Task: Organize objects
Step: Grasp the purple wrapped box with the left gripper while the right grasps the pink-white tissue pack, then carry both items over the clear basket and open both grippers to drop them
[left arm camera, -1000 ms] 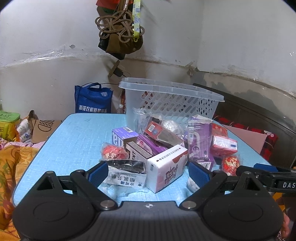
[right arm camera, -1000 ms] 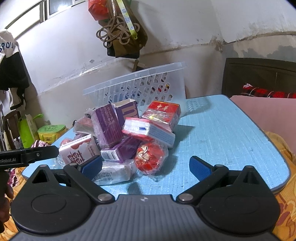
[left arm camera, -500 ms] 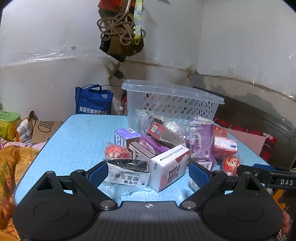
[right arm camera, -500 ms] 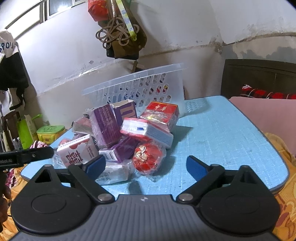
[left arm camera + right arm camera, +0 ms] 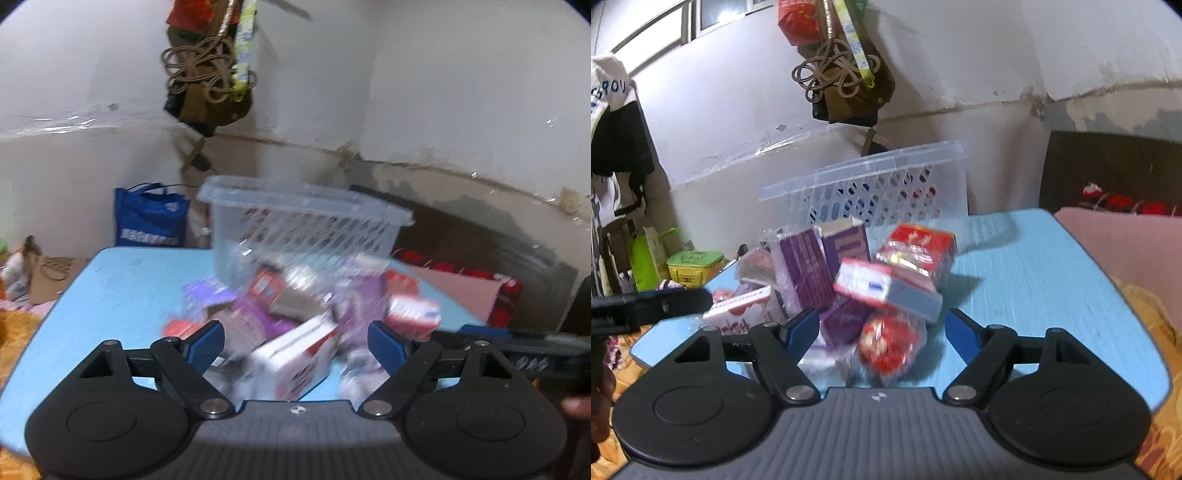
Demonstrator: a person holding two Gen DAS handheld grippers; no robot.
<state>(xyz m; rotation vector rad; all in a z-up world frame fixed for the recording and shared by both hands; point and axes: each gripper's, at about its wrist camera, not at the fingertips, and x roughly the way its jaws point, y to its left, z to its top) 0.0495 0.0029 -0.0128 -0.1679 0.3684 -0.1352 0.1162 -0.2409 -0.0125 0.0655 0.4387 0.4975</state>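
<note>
A pile of small packets and boxes lies on a light blue table (image 5: 122, 288). A clear plastic basket (image 5: 306, 225) stands behind the pile; it also shows in the right wrist view (image 5: 871, 192). My left gripper (image 5: 295, 341) is open, with a white and red box (image 5: 295, 360) between and beyond its fingers. My right gripper (image 5: 881, 330) is open, with a red wrapped packet (image 5: 888, 341) just ahead between its fingers. Purple boxes (image 5: 812, 269), a red box (image 5: 918, 247) and a red and white tissue pack (image 5: 886, 291) sit in the pile.
A knotted rope ornament (image 5: 842, 70) hangs on the wall above the basket. A blue bag (image 5: 149, 216) stands behind the table at left. A pink cushion (image 5: 1126, 247) lies to the right. The table (image 5: 1034, 266) shows bare blue surface on its right side.
Both grippers have moved forward, closer to the pile, and the views have blurred. The left view has tilted upward. Both stay open.
</note>
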